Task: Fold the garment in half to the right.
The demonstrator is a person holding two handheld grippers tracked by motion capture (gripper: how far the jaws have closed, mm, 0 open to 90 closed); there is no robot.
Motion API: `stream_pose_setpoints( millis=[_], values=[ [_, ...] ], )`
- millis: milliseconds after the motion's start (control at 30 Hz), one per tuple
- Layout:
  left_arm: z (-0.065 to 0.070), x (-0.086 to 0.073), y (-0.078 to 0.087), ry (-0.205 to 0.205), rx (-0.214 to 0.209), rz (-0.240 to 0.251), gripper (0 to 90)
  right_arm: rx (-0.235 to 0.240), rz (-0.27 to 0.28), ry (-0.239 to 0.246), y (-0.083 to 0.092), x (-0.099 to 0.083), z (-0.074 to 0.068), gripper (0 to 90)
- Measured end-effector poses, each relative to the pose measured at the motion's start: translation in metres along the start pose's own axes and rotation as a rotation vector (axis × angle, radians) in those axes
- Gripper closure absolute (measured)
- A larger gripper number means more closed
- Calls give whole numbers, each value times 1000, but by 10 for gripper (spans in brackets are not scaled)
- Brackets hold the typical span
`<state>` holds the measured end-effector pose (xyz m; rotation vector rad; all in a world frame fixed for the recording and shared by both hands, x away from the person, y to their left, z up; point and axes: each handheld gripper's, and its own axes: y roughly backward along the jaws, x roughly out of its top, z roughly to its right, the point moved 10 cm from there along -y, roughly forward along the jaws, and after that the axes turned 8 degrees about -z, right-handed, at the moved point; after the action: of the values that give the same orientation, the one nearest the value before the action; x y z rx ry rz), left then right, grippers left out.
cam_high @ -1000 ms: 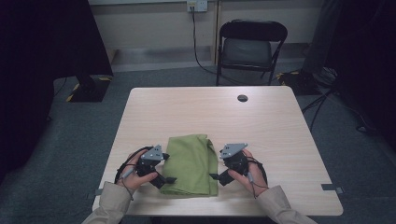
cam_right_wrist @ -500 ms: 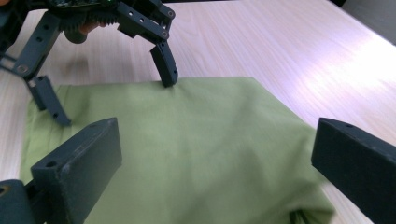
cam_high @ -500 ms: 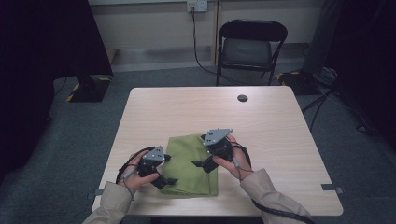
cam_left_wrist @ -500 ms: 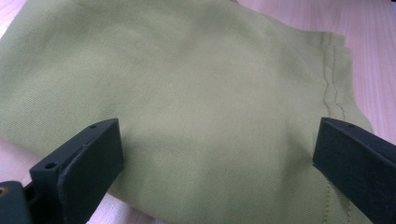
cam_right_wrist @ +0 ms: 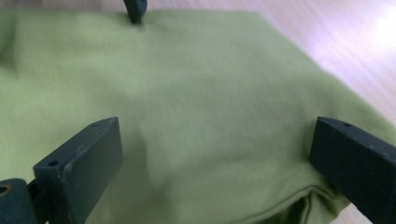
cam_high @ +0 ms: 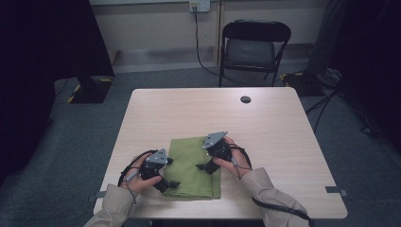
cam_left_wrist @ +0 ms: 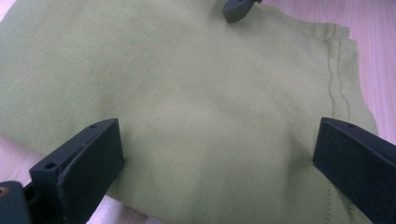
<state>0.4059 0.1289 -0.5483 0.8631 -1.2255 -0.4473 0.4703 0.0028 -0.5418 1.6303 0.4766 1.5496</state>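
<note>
A folded green cloth (cam_high: pixel 191 165) lies flat near the front edge of the wooden table (cam_high: pixel 265 127). My left gripper (cam_high: pixel 171 176) rests over the cloth's left side, jaws wide open above the fabric (cam_left_wrist: pixel 205 102). My right gripper (cam_high: pixel 203 163) hovers over the cloth's right half, also open, with the green fabric (cam_right_wrist: pixel 205 107) spread between its jaws. In the left gripper view a jaw tip of the other gripper (cam_left_wrist: pixel 236 8) touches down at the cloth's far part. A stitched hem (cam_left_wrist: pixel 337 88) runs along the cloth's right edge.
A small black round object (cam_high: pixel 245 99) sits near the table's far edge. A black folding chair (cam_high: pixel 255 47) stands behind the table. Bare tabletop stretches to the right and behind the cloth.
My right gripper has moved left from beside the cloth's right edge onto the cloth, over its right half. The left gripper has stayed in place.
</note>
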Motion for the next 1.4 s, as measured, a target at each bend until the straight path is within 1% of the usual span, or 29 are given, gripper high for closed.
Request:
stream_pose_setpoints(
  millis=[67, 100, 200, 233, 300, 367, 400, 467, 533, 567, 600, 633, 700, 867, 933, 1000, 1033, 1067, 1133, 1200, 1267, 1400],
  values=[
    [0, 0, 1, 1, -2, 2, 7, -5, -27, -6, -3, -8, 3, 7],
    [0, 0, 1, 4, -2, 4, 8, 10, -30, -13, -6, -12, 2, 5],
    [-1, -1, 4, 18, -7, 12, 8, 19, -34, -31, -9, -20, 3, 0],
    [-1, -2, 6, 22, -6, 13, 10, 25, -46, -42, -10, -24, 3, 0],
    [-4, -4, 12, 33, -2, 21, 13, 39, -29, -69, -10, -28, 4, 0],
    [-9, -8, 20, 39, 19, 24, 13, 41, -18, -77, -8, -30, 4, 0],
    [-12, -11, 26, 49, 31, 37, 12, 40, -21, -80, -6, -32, 4, 0],
    [-18, -16, 33, 66, 51, 48, 11, 40, -12, -90, -3, -35, 4, 0],
    [-22, -23, 37, 66, 67, 34, 10, 38, -3, -96, 3, -39, 4, 0],
    [-25, -27, 38, 73, 79, 34, 10, 38, -4, -99, 5, -41, 4, 0],
    [-27, -30, 39, 87, 79, 35, 10, 30, -11, -100, 8, -45, 4, 0],
    [-29, -35, 39, 95, 82, 27, 10, 27, -14, -100, 10, -49, 4, 0],
    [-32, -43, 38, 95, 94, 11, 10, 19, -26, -100, 16, -58, 4, 7],
    [-38, -63, 30, 116, 114, -53, 10, 5, -32, -125, 29, -77, 5, 3],
    [-39, -63, 28, 105, 130, -42, 1, -8, -50, -122, 33, -84, 5, 3],
    [-40, -65, 28, 85, 149, -53, 0, -10, -46, -128, 38, -89, 4, 4],
    [-40, -65, 28, 78, 156, -54, 0, -11, -53, -130, 39, -91, 3, 0],
    [-40, -65, 27, 78, 157, -47, 0, -12, -55, -131, 41, -94, 2, 0],
    [-40, -64, 26, 79, 161, -18, 0, -11, -58, -138, 44, -98, 1, 0],
    [-39, -64, 26, 89, 169, -18, 0, -9, -62, -152, 47, -103, 1, 0],
    [-39, -64, 26, 98, 177, -17, 0, -17, -64, -166, 50, -106, 2, 0],
    [-39, -63, 25, 113, 190, -15, 0, -24, -64, -173, 52, -108, 3, 0]
  ],
)
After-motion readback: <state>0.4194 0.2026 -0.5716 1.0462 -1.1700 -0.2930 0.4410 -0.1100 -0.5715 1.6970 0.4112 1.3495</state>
